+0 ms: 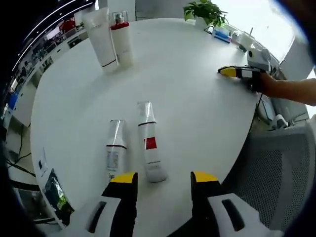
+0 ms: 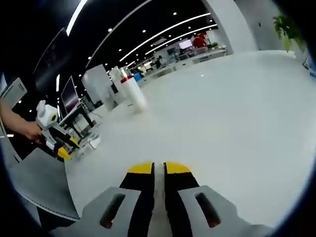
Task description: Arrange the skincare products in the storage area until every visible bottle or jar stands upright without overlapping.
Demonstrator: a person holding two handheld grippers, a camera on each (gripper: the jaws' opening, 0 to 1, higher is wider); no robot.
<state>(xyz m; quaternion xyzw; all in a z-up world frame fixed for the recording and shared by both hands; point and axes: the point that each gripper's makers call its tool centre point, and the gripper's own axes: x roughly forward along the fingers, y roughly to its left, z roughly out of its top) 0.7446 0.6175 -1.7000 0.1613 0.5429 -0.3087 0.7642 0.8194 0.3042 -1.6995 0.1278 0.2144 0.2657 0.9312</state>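
Two tubes lie flat on the round white table [image 1: 197, 108]: a clear-capped tube [image 1: 115, 148] and, beside it, a white tube with a red label [image 1: 149, 143]. My left gripper [image 1: 163, 177] is open just short of them, with nothing between its jaws. At the far side a tall white tube [image 1: 101, 37] and a white bottle with a red band [image 1: 121, 42] stand upright, touching or nearly so. The same bottle [image 2: 133, 94] shows in the right gripper view. My right gripper [image 2: 158, 168] is shut and empty over bare table. It also shows at the table's right edge [image 1: 237, 72], held by a hand.
A potted plant [image 1: 205, 12] and small items [image 1: 232, 35] sit at the far edge. A grey mesh chair [image 1: 281, 168] stands at the right. A dark flat device [image 1: 54, 187] lies at the near-left edge. An open office lies behind.
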